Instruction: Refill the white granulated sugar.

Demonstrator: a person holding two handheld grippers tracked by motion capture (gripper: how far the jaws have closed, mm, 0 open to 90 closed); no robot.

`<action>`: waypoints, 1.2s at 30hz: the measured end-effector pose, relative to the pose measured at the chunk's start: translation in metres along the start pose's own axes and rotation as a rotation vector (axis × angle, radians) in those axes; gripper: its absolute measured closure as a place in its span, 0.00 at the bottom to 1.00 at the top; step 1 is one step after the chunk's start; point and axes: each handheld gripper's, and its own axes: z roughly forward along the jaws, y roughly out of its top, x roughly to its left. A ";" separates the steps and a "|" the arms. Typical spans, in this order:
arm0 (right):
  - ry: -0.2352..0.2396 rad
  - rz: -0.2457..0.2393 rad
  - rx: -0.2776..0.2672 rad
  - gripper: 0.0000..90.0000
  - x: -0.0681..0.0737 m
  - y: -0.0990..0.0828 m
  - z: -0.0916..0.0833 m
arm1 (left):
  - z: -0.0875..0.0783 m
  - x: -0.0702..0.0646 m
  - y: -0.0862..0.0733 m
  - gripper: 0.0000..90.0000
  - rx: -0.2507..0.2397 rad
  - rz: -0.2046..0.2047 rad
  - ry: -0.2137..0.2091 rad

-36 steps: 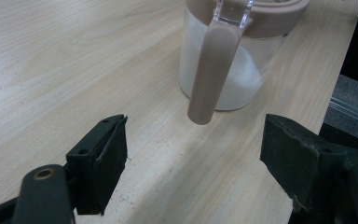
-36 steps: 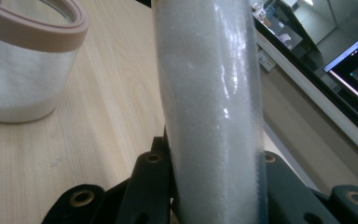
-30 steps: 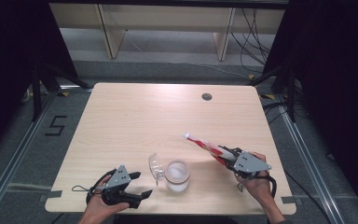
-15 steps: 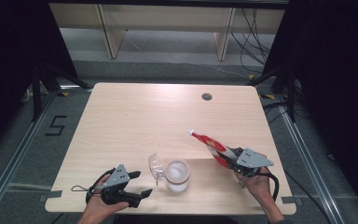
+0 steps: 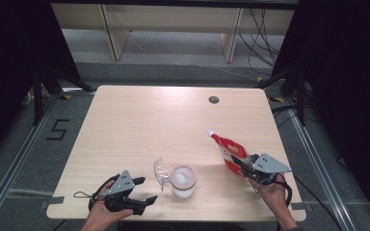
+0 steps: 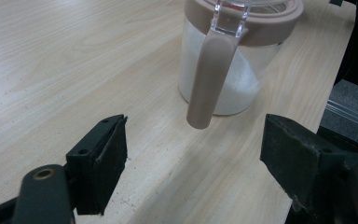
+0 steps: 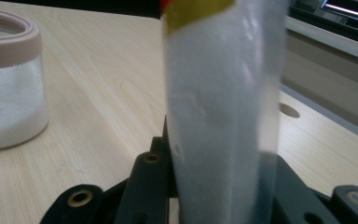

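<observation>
At the near edge of the table point(image 5: 125, 120), a person's left gripper point(image 5: 142, 192) lay low on the wood at about 7 o'clock in the high view, its jaws spread wide with nothing between them. Seen in the left gripper view, those jaws pointed at a clear jar point(image 6: 233, 70) just ahead, partly filled with white grains, its brown lid flap point(image 6: 209, 79) hanging down the front. In the high view the jar point(image 5: 183, 182) stood near 6 o'clock, its clear lid point(image 5: 161, 171) swung open toward 9 o'clock. At roughly 4 o'clock the right gripper point(image 5: 244, 166) was clamped on the lower end of a red-and-white pouch point(image 5: 229, 149), which slanted up toward 11 o'clock, its white spout point(image 5: 210, 132) lifted off the table and well apart from the jar. Farther back, near 1 o'clock, sat a round cable hole point(image 5: 214, 99).
</observation>
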 end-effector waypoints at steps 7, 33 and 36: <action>-0.020 0.021 -0.005 0.84 -0.005 -0.003 -0.007 | 0.000 0.000 0.000 0.25 0.001 0.002 0.001; -0.079 0.131 -0.005 0.63 -0.008 -0.005 -0.024 | 0.000 0.001 0.000 0.25 0.003 0.020 0.000; -0.094 0.150 -0.014 0.57 -0.006 -0.004 -0.030 | 0.001 0.001 0.000 0.25 -0.002 0.010 0.000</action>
